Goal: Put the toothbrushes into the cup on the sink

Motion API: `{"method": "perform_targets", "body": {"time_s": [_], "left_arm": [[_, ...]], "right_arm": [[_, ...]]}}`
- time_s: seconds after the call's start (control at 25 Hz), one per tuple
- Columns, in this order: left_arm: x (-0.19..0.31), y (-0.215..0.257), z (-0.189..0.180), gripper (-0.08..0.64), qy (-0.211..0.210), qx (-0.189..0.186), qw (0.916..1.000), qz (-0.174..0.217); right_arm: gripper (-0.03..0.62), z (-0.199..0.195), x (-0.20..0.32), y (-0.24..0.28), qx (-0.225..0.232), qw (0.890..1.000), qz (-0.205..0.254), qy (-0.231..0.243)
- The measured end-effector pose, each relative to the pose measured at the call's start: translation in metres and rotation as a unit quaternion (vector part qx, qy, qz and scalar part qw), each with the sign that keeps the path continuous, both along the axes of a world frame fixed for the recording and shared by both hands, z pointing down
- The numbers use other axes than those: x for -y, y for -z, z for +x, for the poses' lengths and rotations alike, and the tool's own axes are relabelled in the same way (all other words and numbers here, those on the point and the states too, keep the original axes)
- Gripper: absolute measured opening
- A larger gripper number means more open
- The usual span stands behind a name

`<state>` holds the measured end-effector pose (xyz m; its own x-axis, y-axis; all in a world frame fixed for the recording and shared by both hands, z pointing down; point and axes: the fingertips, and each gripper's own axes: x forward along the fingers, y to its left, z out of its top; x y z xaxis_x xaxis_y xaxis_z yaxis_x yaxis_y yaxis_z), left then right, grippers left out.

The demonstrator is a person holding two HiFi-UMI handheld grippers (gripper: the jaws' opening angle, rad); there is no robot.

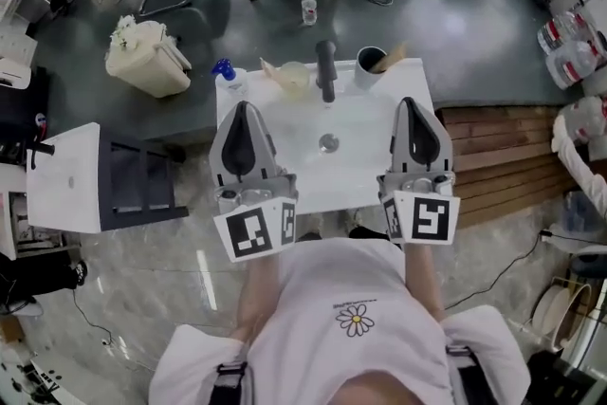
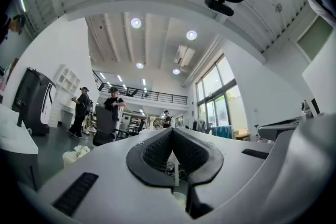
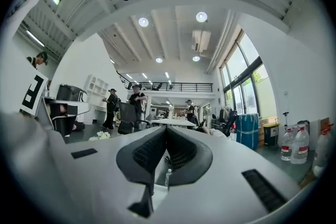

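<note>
Both tools held empty over the sink, jaws pressed together.
The left gripper point(image 1: 245, 109) and right gripper point(image 1: 410, 104) hover side by side at 6 o'clock of the white sink point(image 1: 365, 161), probably staged before a reach. The dark cup point(image 1: 369, 64) stands at its 1 o'clock corner, and a tan handle point(image 1: 392, 58), seemingly a toothbrush, leans out of it.

Cup point(image 1: 369, 67) on sink point(image 1: 365, 168), right of faucet point(image 1: 326, 69)
</note>
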<state>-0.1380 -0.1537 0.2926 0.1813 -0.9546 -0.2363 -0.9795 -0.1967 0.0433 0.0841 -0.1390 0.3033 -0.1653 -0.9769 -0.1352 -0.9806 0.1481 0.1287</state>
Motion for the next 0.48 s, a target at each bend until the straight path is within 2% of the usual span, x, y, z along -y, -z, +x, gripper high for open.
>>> {"method": "perform_targets", "body": {"time_s": [0.48], "left_arm": [[-0.001, -0.002, 0.010, 0.017, 0.033, -0.021, 0.9992, -0.003]], "right_arm": [[0.012, 0.010, 0.014, -0.002, 0.004, 0.999, -0.001, 0.040]]}}
